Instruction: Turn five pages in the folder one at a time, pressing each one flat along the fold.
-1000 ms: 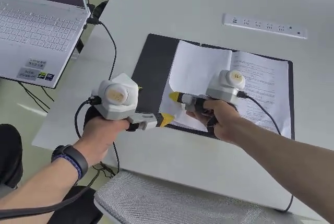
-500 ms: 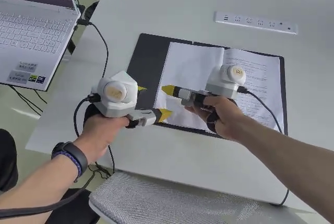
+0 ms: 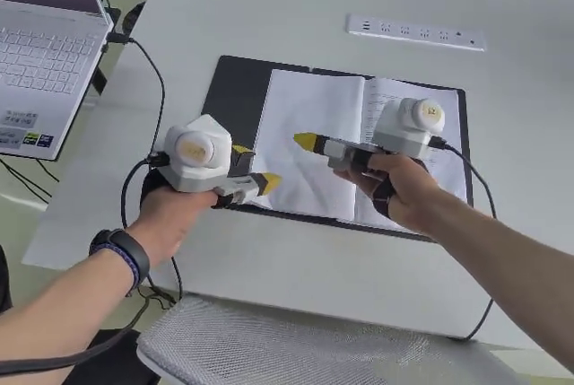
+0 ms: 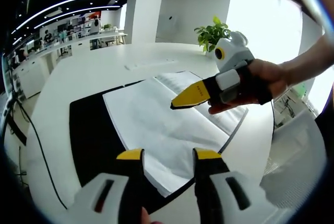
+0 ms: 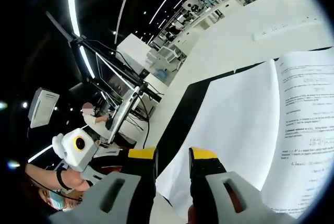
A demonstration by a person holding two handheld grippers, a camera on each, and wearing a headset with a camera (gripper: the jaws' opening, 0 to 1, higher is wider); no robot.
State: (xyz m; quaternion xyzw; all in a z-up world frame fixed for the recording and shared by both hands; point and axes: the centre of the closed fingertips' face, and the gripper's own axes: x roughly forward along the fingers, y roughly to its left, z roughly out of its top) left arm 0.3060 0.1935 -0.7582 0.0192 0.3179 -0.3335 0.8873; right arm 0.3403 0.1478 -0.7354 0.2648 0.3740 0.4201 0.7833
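Since nothing sits between its jaws, the left hand-held gripper (image 3: 254, 167) hangs released just off the near left corner of the folder (image 3: 235, 98). In my judgement it is parked there so it stays clear of the paper and ready to steady it. Its own view shows the two yellow tips well apart above the black cover.

The right hand-held gripper (image 3: 307, 142) points leftward, low over the blank page (image 3: 305, 116). Its jaws are parted only a little and empty, and I cannot tell whether a tip touches the sheet. That pose suits a smoothing stroke toward the fold (image 3: 363, 107), or a reach back for the next sheet.

The folder lies open flat on the white bench (image 3: 296, 8). The blank page is to the left of the fold and a printed page (image 3: 387, 96) to its right. A laptop (image 3: 36, 53) and a power strip (image 3: 417, 33) sit well apart from it.
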